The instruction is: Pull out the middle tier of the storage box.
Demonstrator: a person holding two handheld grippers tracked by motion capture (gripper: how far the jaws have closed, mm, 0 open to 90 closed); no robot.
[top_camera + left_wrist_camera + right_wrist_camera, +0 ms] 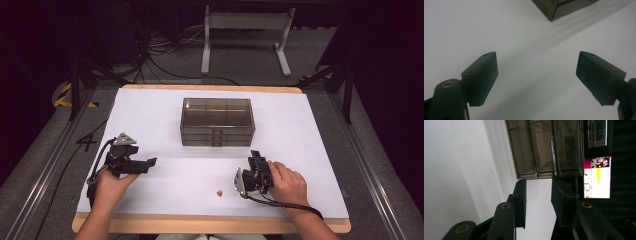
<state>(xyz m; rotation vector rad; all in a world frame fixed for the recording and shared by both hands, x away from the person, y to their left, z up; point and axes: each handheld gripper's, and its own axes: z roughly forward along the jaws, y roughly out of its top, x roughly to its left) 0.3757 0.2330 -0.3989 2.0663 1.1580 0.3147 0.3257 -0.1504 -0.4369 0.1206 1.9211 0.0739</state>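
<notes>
A smoky see-through drawer box (218,121) stands in the middle of the white table sheet (150,110). A small pinkish piece (219,192) lies near the front edge. My left gripper (152,162) rests at the front left, pointing right, its jaws wide open over bare sheet (536,72); a corner of the box (564,7) lies beyond them. My right gripper (256,156) is turned on its side just right of the pinkish piece and points at the box front. Its jaws (537,192) stand partly apart with nothing between them, and the drawers (541,147) are straight ahead.
The wooden table rim (210,225) runs along the front. Dark floor with cables and a white frame stand (245,30) lies behind the table. Lit monitors (597,177) appear past the box in the right gripper view.
</notes>
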